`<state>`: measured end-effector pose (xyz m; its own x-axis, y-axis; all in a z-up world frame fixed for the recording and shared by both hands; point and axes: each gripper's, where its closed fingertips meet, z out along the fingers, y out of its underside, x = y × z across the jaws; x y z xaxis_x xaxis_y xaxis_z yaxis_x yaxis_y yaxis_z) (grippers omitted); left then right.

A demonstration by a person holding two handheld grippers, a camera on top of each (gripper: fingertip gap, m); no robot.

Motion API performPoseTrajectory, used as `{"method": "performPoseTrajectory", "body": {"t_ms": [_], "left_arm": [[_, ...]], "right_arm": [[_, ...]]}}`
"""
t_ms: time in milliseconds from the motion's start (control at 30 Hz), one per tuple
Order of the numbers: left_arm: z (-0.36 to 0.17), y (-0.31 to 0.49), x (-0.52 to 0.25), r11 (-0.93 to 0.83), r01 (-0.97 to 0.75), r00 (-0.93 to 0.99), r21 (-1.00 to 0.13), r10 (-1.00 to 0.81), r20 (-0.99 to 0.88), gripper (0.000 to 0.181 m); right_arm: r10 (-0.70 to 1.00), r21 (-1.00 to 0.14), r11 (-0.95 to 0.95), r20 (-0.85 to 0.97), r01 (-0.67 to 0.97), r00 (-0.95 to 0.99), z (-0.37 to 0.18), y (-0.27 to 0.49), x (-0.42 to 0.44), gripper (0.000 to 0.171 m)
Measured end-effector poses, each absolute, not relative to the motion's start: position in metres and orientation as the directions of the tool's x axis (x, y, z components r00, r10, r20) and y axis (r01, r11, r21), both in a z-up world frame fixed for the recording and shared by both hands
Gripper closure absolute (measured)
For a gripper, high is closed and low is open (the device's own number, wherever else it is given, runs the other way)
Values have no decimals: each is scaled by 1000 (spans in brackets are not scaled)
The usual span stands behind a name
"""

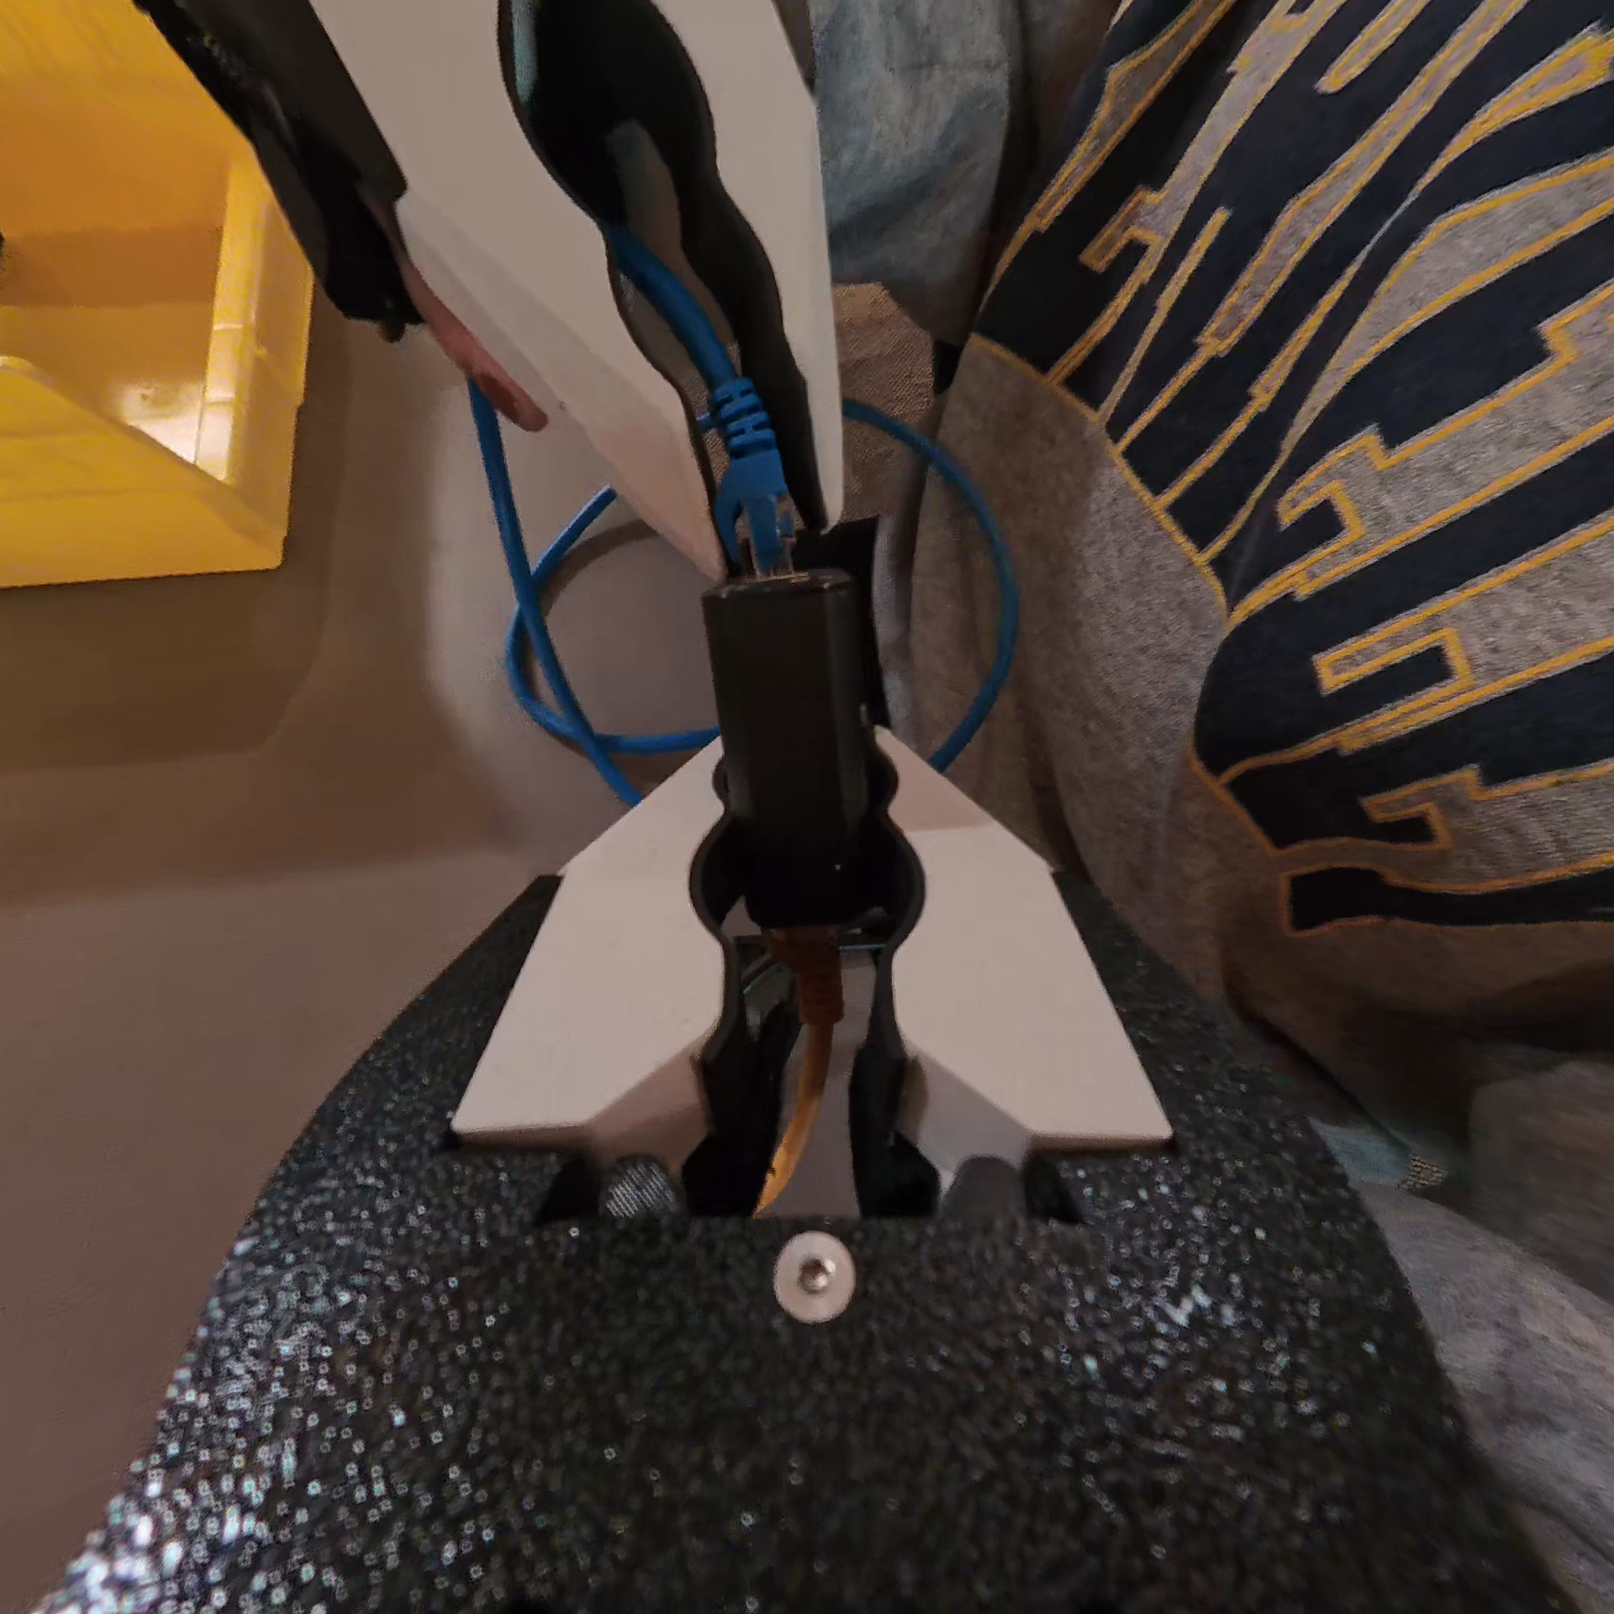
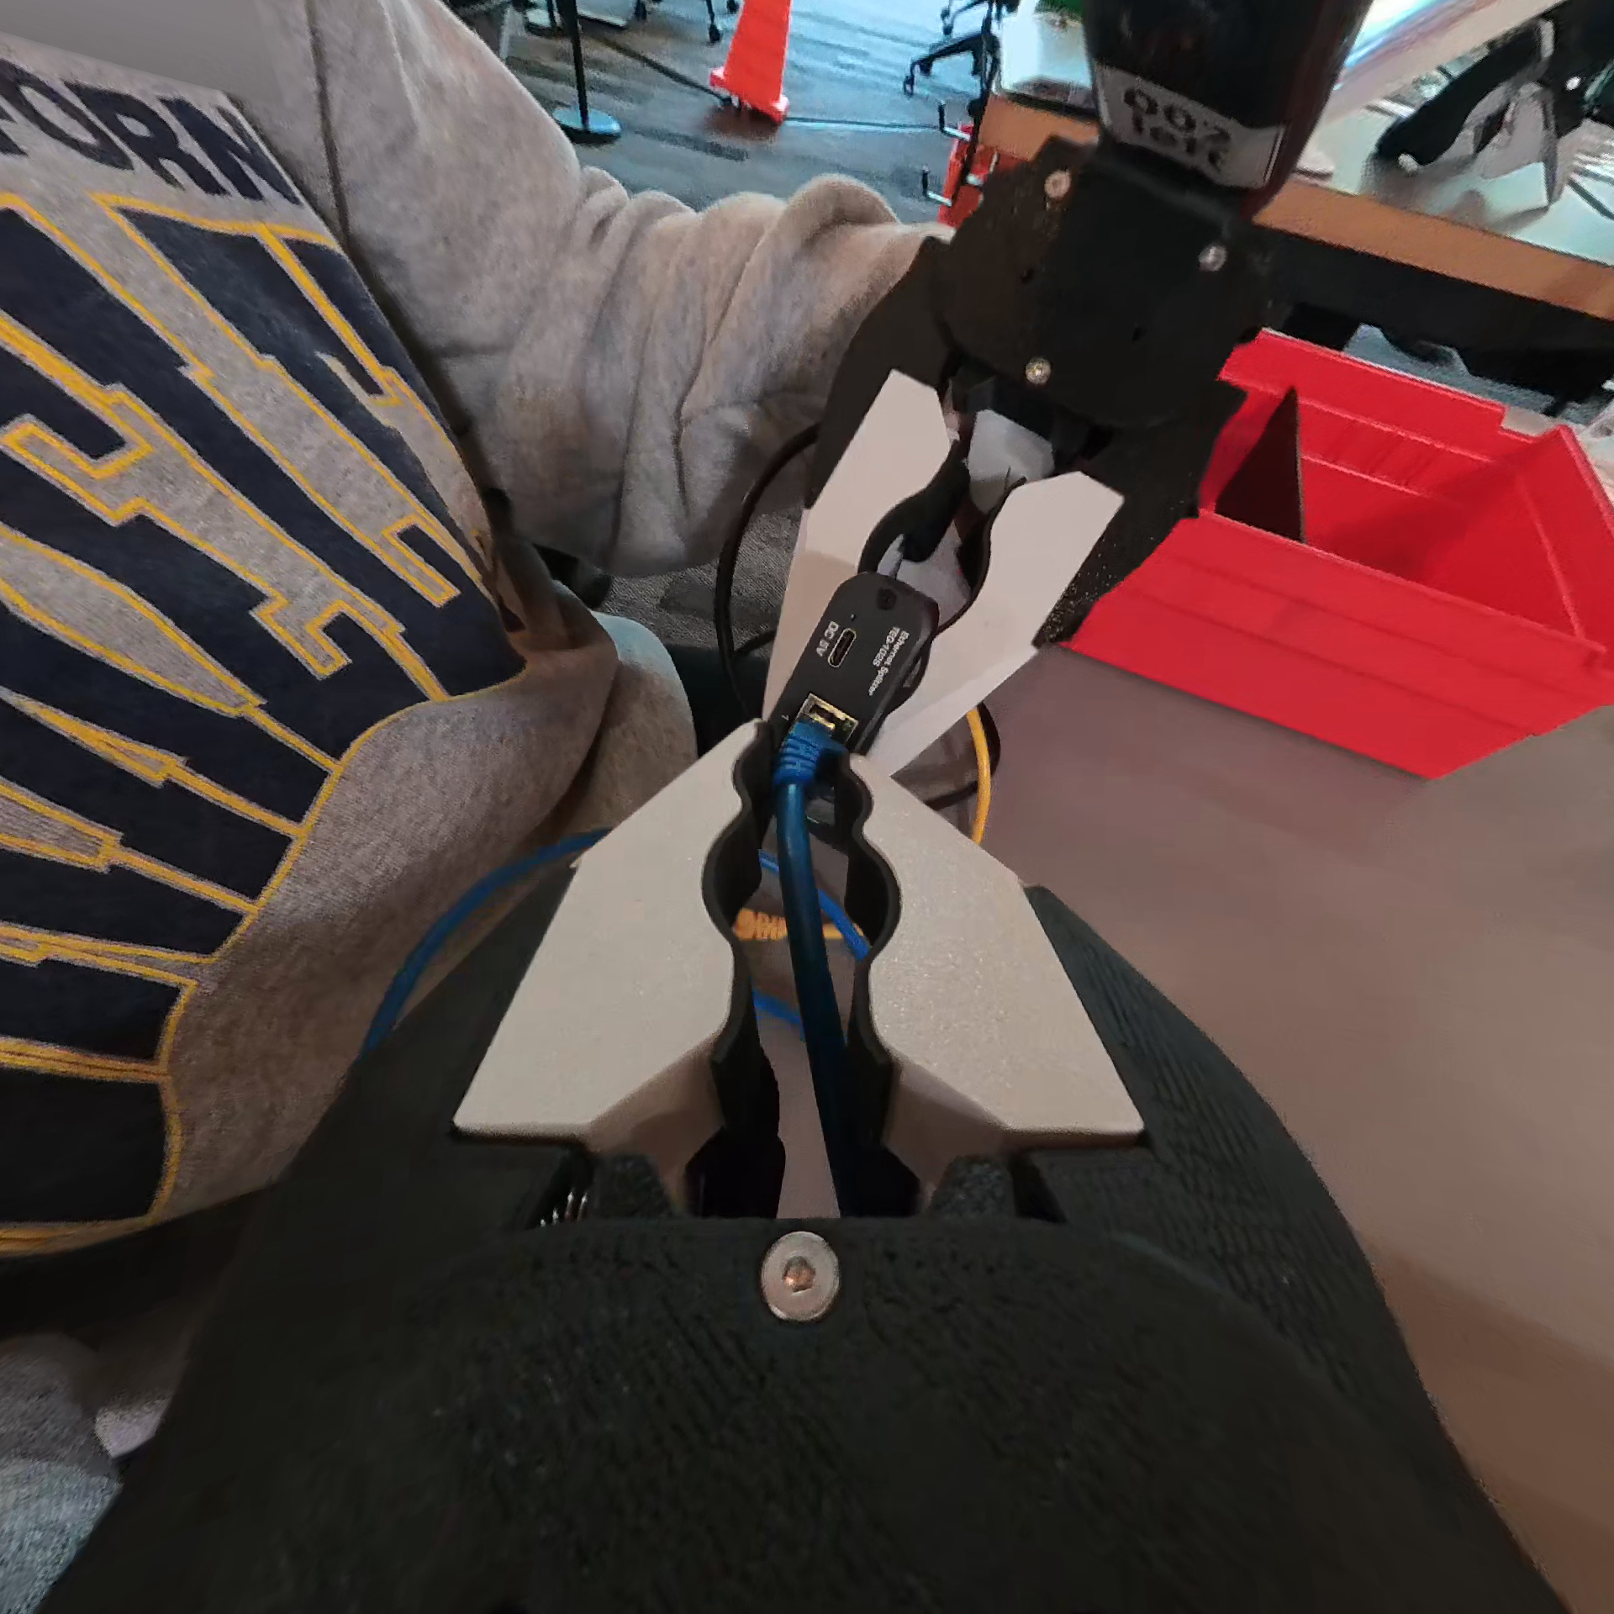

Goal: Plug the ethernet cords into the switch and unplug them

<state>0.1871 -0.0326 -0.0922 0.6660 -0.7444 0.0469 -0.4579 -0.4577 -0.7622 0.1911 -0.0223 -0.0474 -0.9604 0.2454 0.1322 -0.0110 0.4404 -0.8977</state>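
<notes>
My left gripper (image 1: 799, 769) is shut on the black switch (image 1: 786, 690), which sticks out forward between its white fingers. An orange cord (image 1: 817, 987) is plugged into the switch's near end. My right gripper (image 2: 799, 760) is shut on the blue ethernet cord (image 2: 808, 917) just behind its plug. The plug's tip is in the mouth of a port on the switch (image 2: 860, 655); how deep it sits I cannot tell. In the left wrist view the right gripper (image 1: 769, 541) comes down from above with the blue plug (image 1: 751, 454). The left gripper (image 2: 847, 716) shows beyond the switch.
A person's grey sweatshirt (image 2: 218, 524) is close on the left, and on the right in the left wrist view (image 1: 1310, 437). A red bin (image 2: 1397, 568) and a yellow bin (image 1: 131, 437) stand on the grey table (image 2: 1223, 961). Blue cord loops (image 1: 541, 681) hang below. There is about 5 centimetres between the tips of the two grippers.
</notes>
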Motion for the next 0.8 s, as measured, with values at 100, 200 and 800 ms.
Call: {"method": "performPoseTrajectory", "body": {"t_ms": [100,200,800], "left_arm": [[-91,-31,185,-447,-492,674,-747,-739,-1,159],[-84,-32,186,-437,-502,673,-746,-739,-19,159],[-82,-1,118,-485,-646,760,-590,-482,-436,160]], "right_arm": [[253,-870,492,177,-31,-951,-47,-20,191,161],[245,-894,447,165,-40,-955,-40,-21,193,161],[487,-756,654,440,-19,-754,-46,9,139,160]]}}
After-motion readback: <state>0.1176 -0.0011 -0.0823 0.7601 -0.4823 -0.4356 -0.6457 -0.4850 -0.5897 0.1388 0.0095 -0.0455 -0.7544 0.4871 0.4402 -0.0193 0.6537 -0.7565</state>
